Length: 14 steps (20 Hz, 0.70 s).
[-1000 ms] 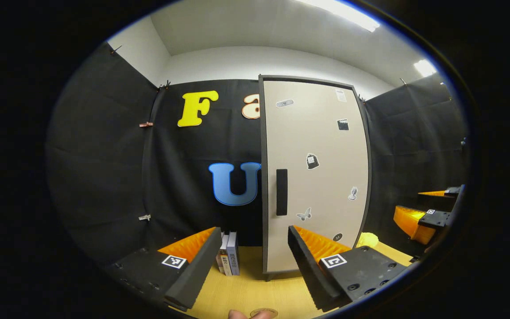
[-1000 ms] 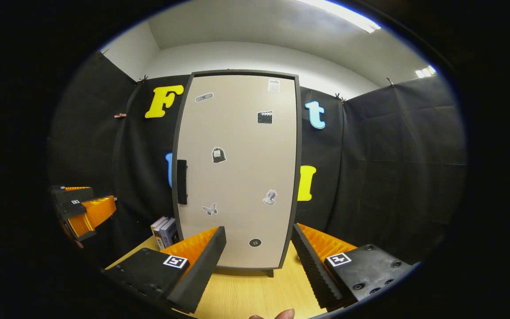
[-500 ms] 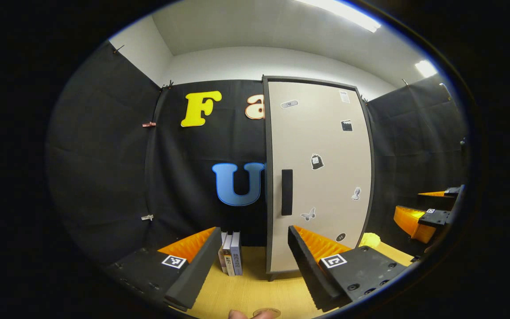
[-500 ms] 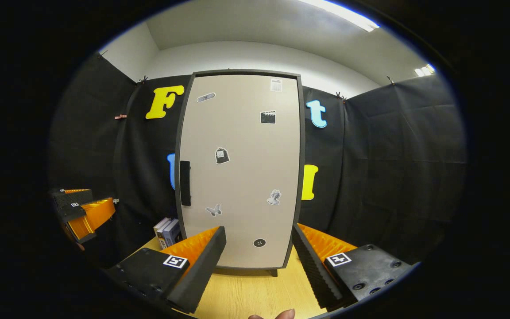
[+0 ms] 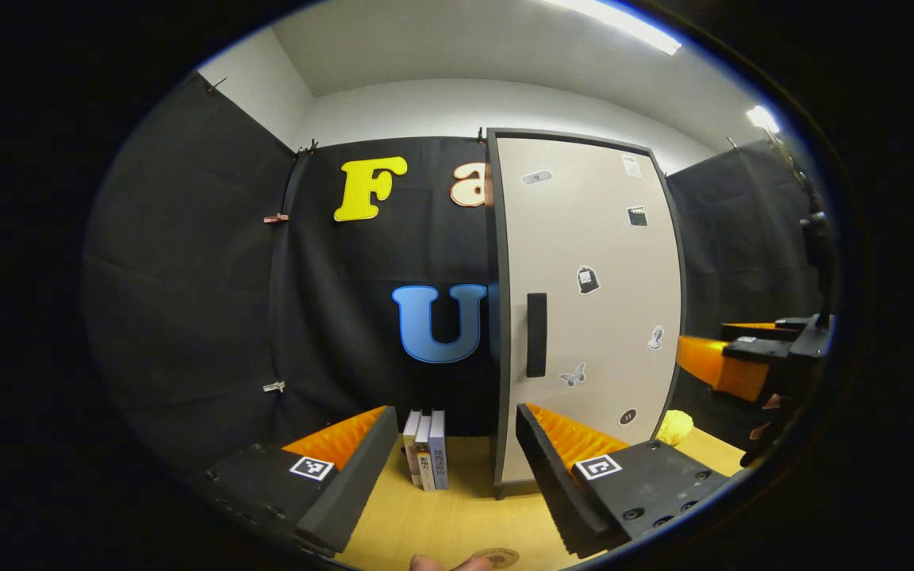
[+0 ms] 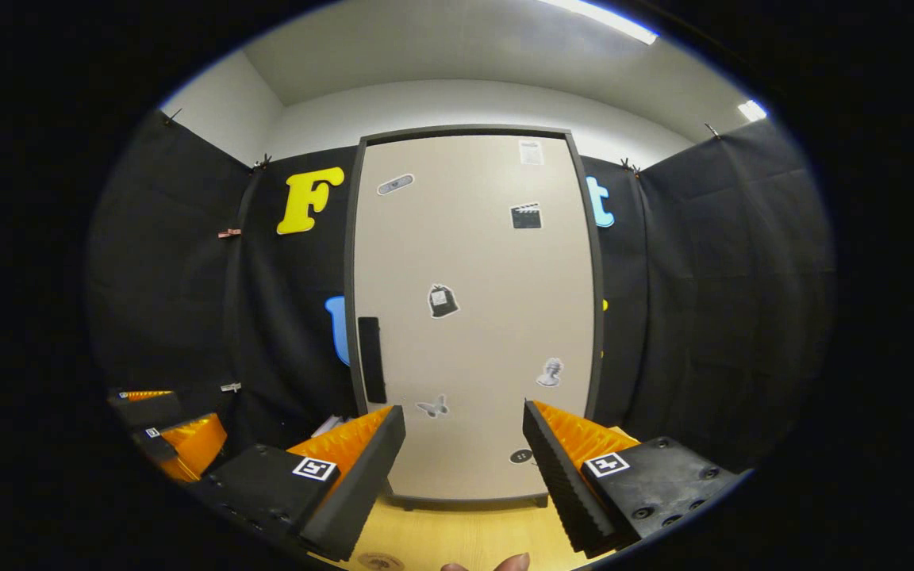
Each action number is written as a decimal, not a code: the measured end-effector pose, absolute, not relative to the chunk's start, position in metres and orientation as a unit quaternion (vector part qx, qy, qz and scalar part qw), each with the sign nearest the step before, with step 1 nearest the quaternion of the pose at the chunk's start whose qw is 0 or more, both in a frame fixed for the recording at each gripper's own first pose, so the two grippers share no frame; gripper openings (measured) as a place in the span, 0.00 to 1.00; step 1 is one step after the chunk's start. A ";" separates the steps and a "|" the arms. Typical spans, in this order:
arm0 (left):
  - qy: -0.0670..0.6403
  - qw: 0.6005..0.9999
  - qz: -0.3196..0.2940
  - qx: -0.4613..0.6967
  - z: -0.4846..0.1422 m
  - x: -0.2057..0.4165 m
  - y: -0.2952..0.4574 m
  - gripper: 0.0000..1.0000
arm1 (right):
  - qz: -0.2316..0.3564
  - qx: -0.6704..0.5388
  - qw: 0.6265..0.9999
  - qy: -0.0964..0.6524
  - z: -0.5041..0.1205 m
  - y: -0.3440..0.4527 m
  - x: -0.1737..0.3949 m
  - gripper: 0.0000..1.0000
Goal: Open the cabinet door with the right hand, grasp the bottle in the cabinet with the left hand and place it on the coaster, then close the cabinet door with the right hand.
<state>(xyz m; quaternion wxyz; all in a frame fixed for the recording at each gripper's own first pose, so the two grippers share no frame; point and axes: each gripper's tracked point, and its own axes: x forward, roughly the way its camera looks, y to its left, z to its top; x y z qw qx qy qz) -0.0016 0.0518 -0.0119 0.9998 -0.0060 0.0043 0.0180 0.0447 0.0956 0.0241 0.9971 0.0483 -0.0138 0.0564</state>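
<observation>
Books (image 5: 425, 448) left of cabinet (image 5: 592, 301) — on table (image 5: 457, 515).

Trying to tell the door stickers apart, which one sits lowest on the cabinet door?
The round black button sticker, near the door's bottom edge, below the butterfly sticker.

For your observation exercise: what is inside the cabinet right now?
That cannot be seen: the cabinet door is fully shut, its handle untouched. Both grippers, right and left, are open and short of it.
</observation>
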 end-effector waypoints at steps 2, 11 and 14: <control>0.006 1.000 0.022 -0.004 -0.016 -0.001 0.058 0.94 | 0.068 0.045 0.996 -0.027 0.034 0.117 0.062 0.97; 0.024 0.999 0.043 -0.006 -0.039 0.000 0.081 0.95 | 0.086 0.031 0.996 -0.024 0.019 0.195 0.157 0.97; 0.028 0.998 0.051 -0.007 -0.044 0.000 0.091 0.95 | 0.086 0.029 0.995 -0.035 0.017 0.213 0.189 0.96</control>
